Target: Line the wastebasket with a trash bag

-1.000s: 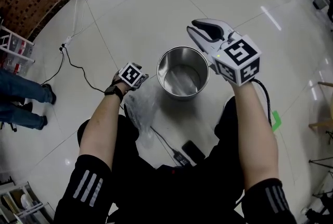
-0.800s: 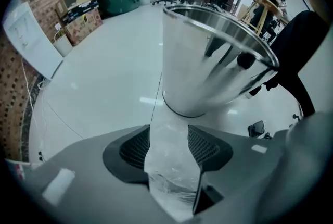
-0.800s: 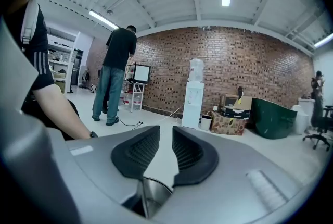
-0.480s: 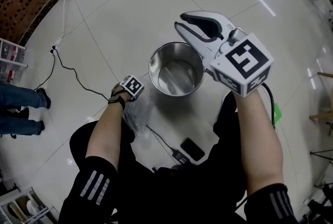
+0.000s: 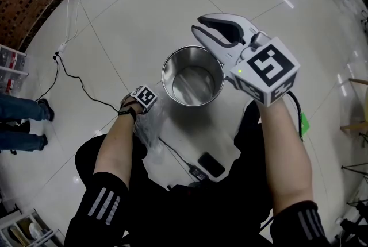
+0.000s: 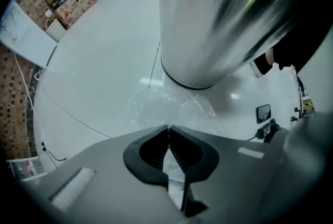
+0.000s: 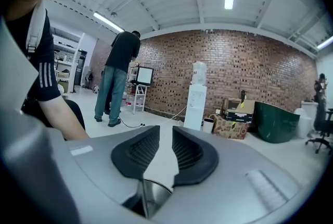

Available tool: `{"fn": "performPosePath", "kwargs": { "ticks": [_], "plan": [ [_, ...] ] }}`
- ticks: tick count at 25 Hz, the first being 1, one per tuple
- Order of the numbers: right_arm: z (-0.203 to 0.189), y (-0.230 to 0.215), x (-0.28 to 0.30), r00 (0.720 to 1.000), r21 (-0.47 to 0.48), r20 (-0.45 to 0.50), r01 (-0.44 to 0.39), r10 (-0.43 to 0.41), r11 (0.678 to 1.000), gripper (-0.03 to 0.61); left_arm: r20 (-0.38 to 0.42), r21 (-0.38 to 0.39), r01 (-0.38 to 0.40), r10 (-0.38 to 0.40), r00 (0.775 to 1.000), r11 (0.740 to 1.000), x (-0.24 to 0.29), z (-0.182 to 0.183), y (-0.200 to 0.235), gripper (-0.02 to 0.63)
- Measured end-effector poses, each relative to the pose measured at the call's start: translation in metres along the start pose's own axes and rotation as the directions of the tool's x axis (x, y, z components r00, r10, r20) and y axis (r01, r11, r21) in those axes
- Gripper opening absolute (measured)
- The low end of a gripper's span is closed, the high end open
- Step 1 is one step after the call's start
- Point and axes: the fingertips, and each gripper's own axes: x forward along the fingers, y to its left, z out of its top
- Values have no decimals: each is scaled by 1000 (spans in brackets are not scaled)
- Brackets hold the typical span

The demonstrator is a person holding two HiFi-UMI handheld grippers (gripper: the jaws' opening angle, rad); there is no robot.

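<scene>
Wastebasket [image 5: 192, 82], bare steel and unlined, stood upright on the tiled floor [image 5: 144, 27] just ahead of the person's knees. The clear trash bag [image 5: 150, 125] lay crumpled on the floor against its base, on the person's left. Left gripper [image 6: 168, 129] pointed straight down onto that film, jaws just closed until the tips met, a fold of plastic pinched between them; right gripper [image 5: 198, 26] hung roughly level above the basket's rim, jaws slightly apart, nothing between them.
</scene>
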Motion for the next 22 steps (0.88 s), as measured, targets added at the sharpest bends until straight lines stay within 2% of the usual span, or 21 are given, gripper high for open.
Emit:
{"fn": "performPosePath", "kwargs": {
  "ticks": [6, 7, 10, 12, 13, 16, 20, 22],
  "plan": [
    [-4, -4, 1, 1000, 5, -8, 10, -10, 1000, 86, 91, -32, 75, -72, 993, 997, -35, 18, -3, -6],
    [-4, -3, 1, 1000, 4, -9, 9, -9, 1000, 86, 102, -25, 66, -63, 993, 997, -47, 21, 1, -6],
    [-4, -3, -3, 1000, 2, -7, 7, -7, 1000, 86, 183, 31, -97, 90, 979, 995, -91, 40, 37, -6],
    [-4, -5, -8, 1000, 8, -2, 12, -12, 1000, 86, 192, 25, -96, 89, 977, 995, -116, 42, 39, -6],
    [-5, -7, -11, 1000, 12, -1, 16, -16, 1000, 86, 220, 38, -130, 119, 968, 991, -133, 48, 45, -6],
    [-7, -12, -18, 1000, 18, -6, 27, -27, 999, 86, 342, 86, -269, 225, 912, 959, -192, 75, 62, -6],
    [-9, -16, -24, 999, 16, 3, 37, -37, 999, 86, 493, 170, -354, 232, 839, 920, -263, 111, 48, -6],
    [-11, -17, -25, 999, 23, 5, 46, -47, 999, 86, 543, 212, -384, 219, 811, 898, -287, 122, 39, -6]
  ]
}}
